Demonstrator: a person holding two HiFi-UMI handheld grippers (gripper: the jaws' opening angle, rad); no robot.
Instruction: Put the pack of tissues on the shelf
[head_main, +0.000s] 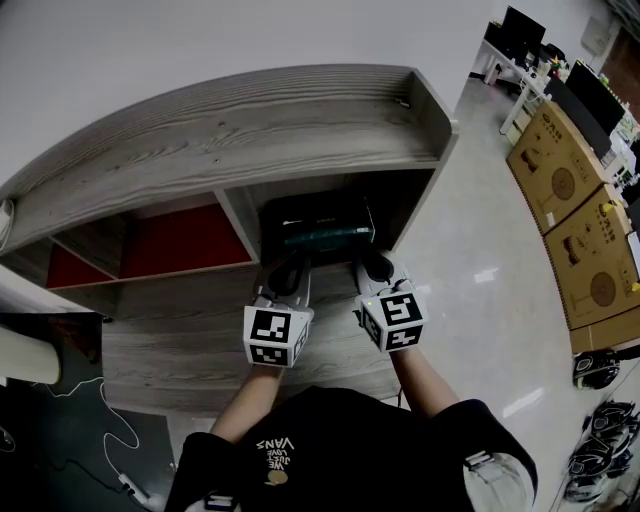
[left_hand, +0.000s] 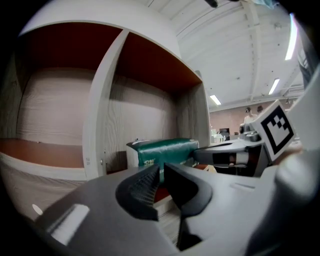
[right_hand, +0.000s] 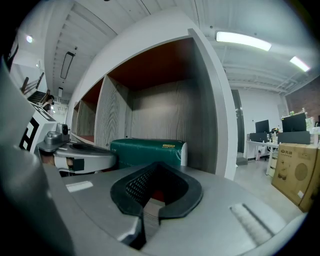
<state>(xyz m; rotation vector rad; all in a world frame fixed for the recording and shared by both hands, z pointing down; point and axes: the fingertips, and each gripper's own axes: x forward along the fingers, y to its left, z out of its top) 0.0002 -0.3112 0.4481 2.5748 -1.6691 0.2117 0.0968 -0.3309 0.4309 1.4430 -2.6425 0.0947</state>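
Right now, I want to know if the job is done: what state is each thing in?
pack of tissues: lying flat inside the shelf's right compartment, held by neither gripper.
left gripper: shut, empty, just in front of the pack.
right gripper: shut, empty, just in front of the pack.
shelf: standing, with the pack in its right compartment.

The left gripper (left_hand: 161, 167) is pointing into the shelf (left_hand: 97, 110), its jaws standing closed with nothing between them. Just beyond the jaw tips, a green pack (left_hand: 162, 150) is lying in the compartment to the right of the upright divider. The right gripper (left_hand: 210, 154) is reaching in from the right, its tip right at the pack's end; whether it is touching is unclear. Its marker cube (left_hand: 276, 131) is showing at the far right, and ceiling lights (left_hand: 274, 86) are glowing above.
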